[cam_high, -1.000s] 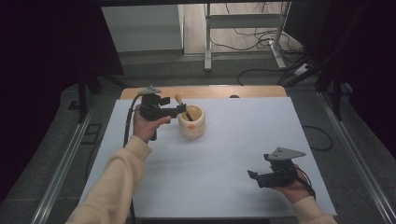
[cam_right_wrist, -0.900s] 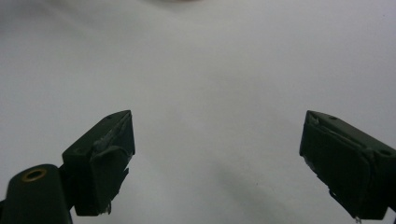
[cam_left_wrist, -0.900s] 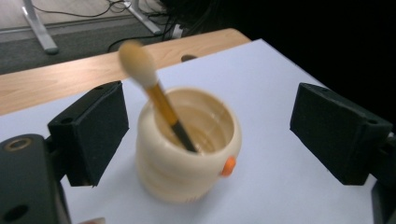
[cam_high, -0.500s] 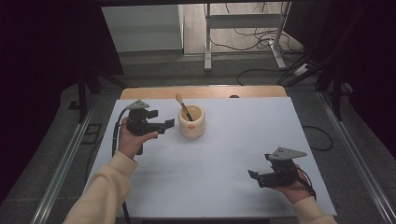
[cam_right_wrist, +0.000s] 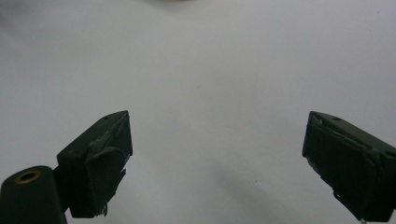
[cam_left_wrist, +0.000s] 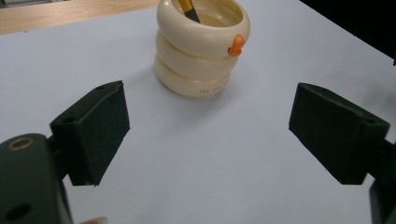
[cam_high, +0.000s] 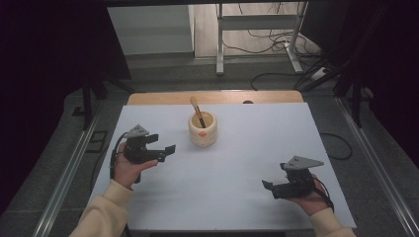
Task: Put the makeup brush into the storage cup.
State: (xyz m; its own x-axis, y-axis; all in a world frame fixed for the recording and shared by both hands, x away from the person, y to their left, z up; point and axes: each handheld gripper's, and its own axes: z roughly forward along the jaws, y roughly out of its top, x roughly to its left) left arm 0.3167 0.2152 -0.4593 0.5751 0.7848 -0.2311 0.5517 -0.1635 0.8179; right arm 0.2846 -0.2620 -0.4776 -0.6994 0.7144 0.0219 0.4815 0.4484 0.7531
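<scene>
Worktop (cam_high: 237, 197): white sheet over a wooden top; one strip of bare wood along the far edge.
Holder (cam_high: 202, 129): cream, ringed like three stacked hoops, small orange knob at the rim; upright toward the far edge, a little left of centre. Seen closer in the left gripper view (cam_left_wrist: 201, 44).
Brush (cam_high: 197, 112): wooden handle, leaning in the holder, rounded tip tilted toward the far left corner.
Left hand-held gripper (cam_high: 165, 152): jaws spread wide, nothing between them; near the left edge, apart from the holder, pointed at it.
Right hand-held gripper (cam_high: 269, 187): jaws spread wide, empty; low over bare sheet by the near right corner, well apart from the holder.
Step in hand (judged): brush seated in holder, left hand-held gripper clear of it.
Doing it well: keep jaws wide and level while near the holder; avoid the protruding handle, likely to tip a light holder; settle hands low, apart from the rim.
Counts: worktop 1; holder 1; brush 1; hand-held grippers 2; orange knobs 1.
</scene>
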